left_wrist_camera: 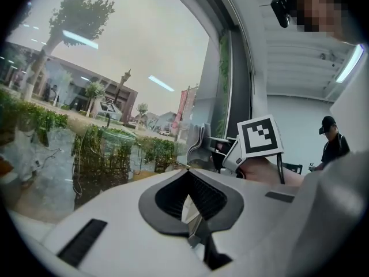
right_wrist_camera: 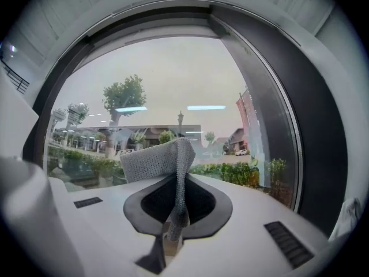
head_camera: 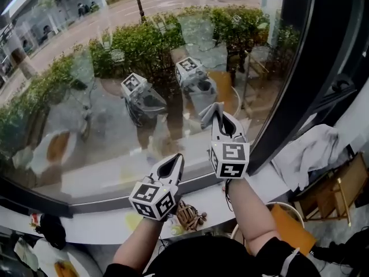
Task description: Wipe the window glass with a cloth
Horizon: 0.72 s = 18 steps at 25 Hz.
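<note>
Your right gripper (head_camera: pixel 219 113), the nearer one, is clamped on the grey cloth (head_camera: pixel 209 115), which stands up from the jaws toward the window glass (head_camera: pixel 104 114) straight ahead (contact I cannot tell), while your left gripper (head_camera: pixel 174 161) hangs lower, closed and empty.

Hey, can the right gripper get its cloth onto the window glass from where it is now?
Probably yes. The right gripper is shut on the grey cloth and points at the window glass, and nothing shows between them.
</note>
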Each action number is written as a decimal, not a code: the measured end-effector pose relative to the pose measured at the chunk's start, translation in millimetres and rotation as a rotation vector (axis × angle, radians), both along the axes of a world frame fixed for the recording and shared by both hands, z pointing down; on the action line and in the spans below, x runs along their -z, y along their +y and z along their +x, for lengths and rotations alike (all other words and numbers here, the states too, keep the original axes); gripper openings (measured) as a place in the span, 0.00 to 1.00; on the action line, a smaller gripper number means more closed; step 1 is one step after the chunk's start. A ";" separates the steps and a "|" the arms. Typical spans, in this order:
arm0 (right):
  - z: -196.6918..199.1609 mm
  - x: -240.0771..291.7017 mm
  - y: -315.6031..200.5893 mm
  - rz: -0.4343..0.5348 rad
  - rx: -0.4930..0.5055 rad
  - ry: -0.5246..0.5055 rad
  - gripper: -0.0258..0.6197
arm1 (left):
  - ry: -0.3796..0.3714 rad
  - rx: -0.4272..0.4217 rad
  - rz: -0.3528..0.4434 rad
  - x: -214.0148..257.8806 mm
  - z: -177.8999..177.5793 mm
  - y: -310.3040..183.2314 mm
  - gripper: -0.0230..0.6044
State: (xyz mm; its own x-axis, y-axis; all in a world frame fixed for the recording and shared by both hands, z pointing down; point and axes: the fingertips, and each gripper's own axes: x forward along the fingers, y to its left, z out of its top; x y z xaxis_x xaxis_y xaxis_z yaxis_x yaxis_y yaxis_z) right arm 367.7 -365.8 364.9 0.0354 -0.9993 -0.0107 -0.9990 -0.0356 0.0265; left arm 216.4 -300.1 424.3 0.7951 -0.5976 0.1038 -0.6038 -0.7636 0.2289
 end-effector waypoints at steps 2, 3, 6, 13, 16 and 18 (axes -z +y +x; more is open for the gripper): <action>3.8 -0.5 -1.1 0.003 0.005 0.001 0.10 | 0.000 0.007 -0.001 -0.5 5.6 -1.7 0.05; 7.2 -0.6 -1.4 0.003 0.007 -0.006 0.10 | 0.000 0.012 -0.001 -0.2 8.1 -2.2 0.05; 23.3 -2.2 -2.3 0.001 -0.004 -0.026 0.10 | -0.004 0.027 -0.001 1.7 14.5 -3.5 0.05; 62.9 -7.9 -0.9 -0.021 -0.050 -0.062 0.10 | -0.012 0.039 0.001 6.6 17.7 -6.4 0.05; 59.6 -7.5 -2.3 -0.018 -0.047 -0.061 0.10 | -0.019 0.020 0.002 6.1 23.0 -4.7 0.05; 57.5 -9.7 -2.7 -0.015 -0.047 -0.064 0.10 | -0.024 0.014 0.004 3.6 23.9 -4.1 0.05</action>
